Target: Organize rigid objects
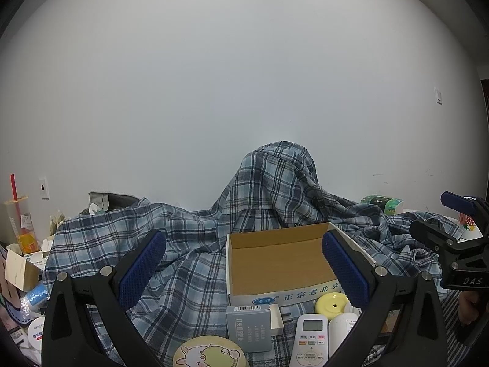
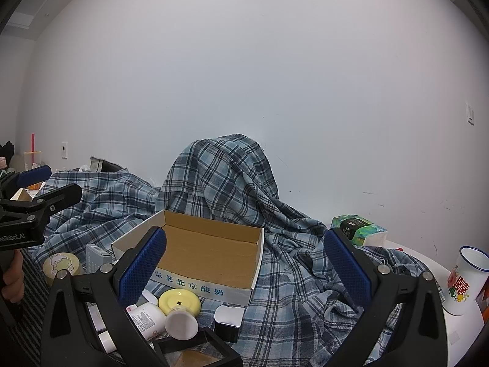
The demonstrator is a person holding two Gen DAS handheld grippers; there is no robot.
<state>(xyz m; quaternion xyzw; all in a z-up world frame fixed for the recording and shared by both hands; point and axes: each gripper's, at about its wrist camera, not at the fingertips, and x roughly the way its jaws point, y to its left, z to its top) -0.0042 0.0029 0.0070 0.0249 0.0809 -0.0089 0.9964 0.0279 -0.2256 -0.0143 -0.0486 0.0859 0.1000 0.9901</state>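
An open cardboard box (image 1: 275,263) with a bare brown floor lies on plaid cloth; it also shows in the right wrist view (image 2: 211,257). In front of it lie a grey box (image 1: 249,328), a yellow round lid (image 1: 331,304), a white remote (image 1: 310,341), a white bottle (image 1: 342,328) and a round sheep-print tin (image 1: 207,353). The right wrist view shows the yellow lid (image 2: 179,301), white bottles (image 2: 149,316), a black-and-white box (image 2: 229,318), a black frame (image 2: 195,351) and the tin (image 2: 61,264). My left gripper (image 1: 244,269) is open and empty. My right gripper (image 2: 244,269) is open and empty.
The plaid cloth (image 1: 189,244) drapes over a tall hump (image 2: 220,177) behind the box. A green tissue pack (image 2: 357,229) and an enamel mug (image 2: 466,278) stand at the right. A drink cup (image 1: 21,223) and clutter sit at the left. A white wall is behind.
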